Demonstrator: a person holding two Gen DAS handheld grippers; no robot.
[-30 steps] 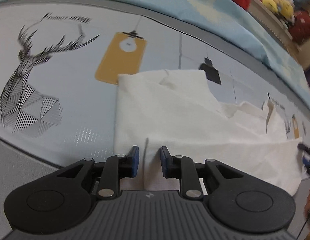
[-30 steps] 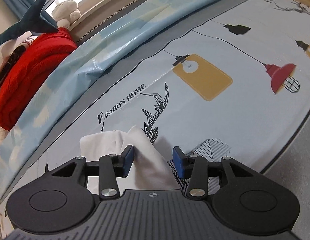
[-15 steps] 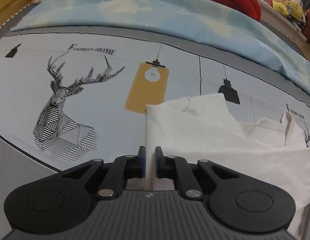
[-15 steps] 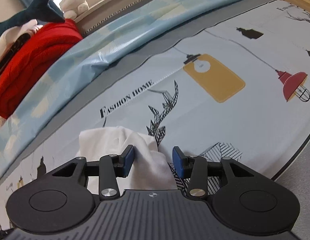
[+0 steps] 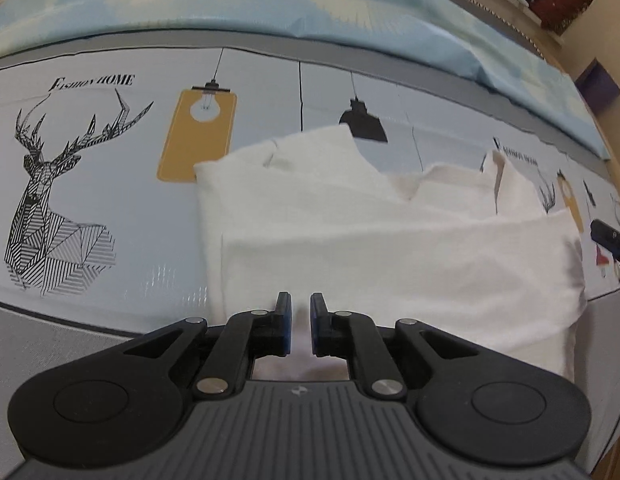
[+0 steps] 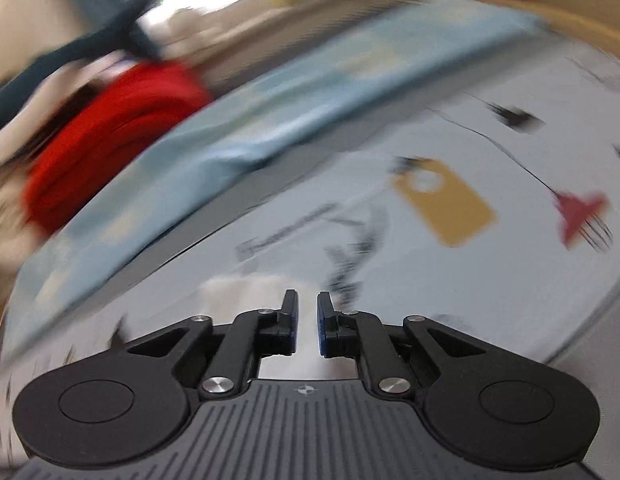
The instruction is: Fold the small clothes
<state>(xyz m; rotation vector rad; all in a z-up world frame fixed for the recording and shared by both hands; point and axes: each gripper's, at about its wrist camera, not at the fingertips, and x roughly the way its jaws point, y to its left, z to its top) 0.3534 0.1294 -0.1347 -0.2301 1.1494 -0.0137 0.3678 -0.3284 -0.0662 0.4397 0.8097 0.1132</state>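
Pinching the near hem of the white garment [image 5: 390,248], the left tool [image 5: 300,322] has its blue pads drawn nearly together with the cloth's edge caught between them. From that grip the garment spreads away across the printed sheet [image 5: 110,184], a wide folded band nearest the tool and a rumpled upper part with a collar-like notch beyond it. Its far right end lies close to the tip of the right tool [image 5: 610,236], seen at the picture's edge. Left of the garment the sheet shows a line-drawn deer [image 5: 58,200] and a yellow lamp tag [image 5: 198,136]; past them runs a light blue quilt [image 5: 310,8].

In the right wrist view, heavily blurred, the right tool [image 6: 307,326] is closing, its pads a narrow gap apart with pale white cloth [image 6: 246,286] showing between and just ahead of them; whether they already press on it I cannot tell. Farther out lie the blue quilt and a red bundle [image 6: 114,140].
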